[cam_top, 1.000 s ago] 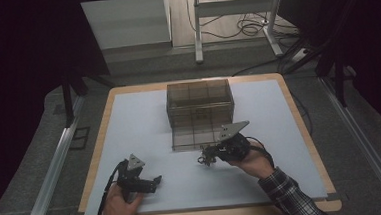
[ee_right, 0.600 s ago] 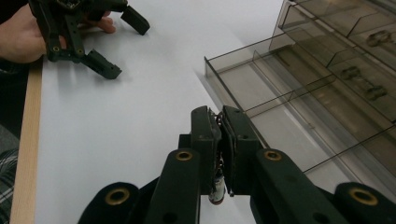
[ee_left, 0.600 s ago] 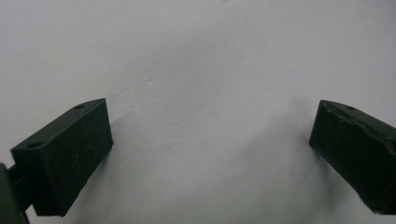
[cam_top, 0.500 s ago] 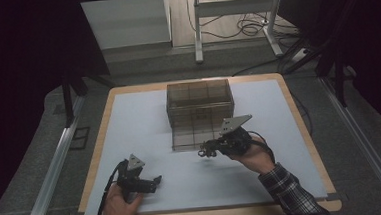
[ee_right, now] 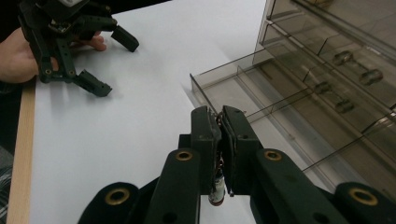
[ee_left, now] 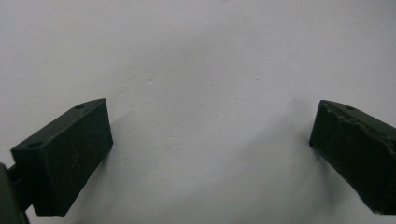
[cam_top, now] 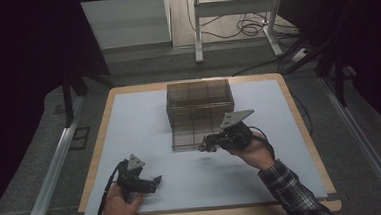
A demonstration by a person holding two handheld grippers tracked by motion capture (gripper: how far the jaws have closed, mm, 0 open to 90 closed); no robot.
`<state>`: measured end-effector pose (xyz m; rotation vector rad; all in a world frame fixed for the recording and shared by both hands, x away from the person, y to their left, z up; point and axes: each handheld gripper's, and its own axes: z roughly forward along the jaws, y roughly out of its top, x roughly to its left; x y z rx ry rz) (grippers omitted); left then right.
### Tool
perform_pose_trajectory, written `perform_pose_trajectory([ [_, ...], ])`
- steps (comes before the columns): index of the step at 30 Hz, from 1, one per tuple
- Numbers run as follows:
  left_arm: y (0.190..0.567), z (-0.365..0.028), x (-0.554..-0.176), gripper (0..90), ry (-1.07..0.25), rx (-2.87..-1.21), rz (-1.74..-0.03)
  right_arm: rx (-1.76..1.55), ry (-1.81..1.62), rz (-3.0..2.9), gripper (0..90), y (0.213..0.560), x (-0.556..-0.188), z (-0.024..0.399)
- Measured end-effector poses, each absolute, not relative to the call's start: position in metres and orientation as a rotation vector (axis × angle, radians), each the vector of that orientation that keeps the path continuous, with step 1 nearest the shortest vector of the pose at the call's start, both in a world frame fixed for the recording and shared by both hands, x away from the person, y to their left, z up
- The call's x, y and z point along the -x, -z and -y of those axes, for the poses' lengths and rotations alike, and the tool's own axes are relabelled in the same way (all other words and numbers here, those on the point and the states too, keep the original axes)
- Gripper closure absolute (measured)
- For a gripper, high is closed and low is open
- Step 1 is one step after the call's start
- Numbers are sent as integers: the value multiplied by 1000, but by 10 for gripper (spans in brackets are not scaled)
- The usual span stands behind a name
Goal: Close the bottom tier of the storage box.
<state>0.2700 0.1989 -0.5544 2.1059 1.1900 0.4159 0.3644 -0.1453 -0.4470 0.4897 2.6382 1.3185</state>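
The right gripper [ee_right: 219,135], jaws clenched on a small part [ee_right: 216,193] (too hidden to name), has edged closer to the open drawer [ee_right: 243,95] of the drawer box [cam_top: 200,103] mid-desk, so dropping it in looks next. The left gripper [cam_top: 150,182], jaws released and empty, has stayed near the desk's front edge.

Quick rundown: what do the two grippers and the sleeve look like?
Both grippers are black. The left gripper has blocky jaws and a trailing black cable; the right gripper has brass-ringed pivots. Each carries a grey three-cornered plate. The right sleeve is dark plaid.
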Motion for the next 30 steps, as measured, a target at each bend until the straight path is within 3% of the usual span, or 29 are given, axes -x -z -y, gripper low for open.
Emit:
perform_pose_trajectory([
  [30,554,-199,-270,0,-414,-2109,-1191,-563,-1284,-2549,829,442,-394,129],
])
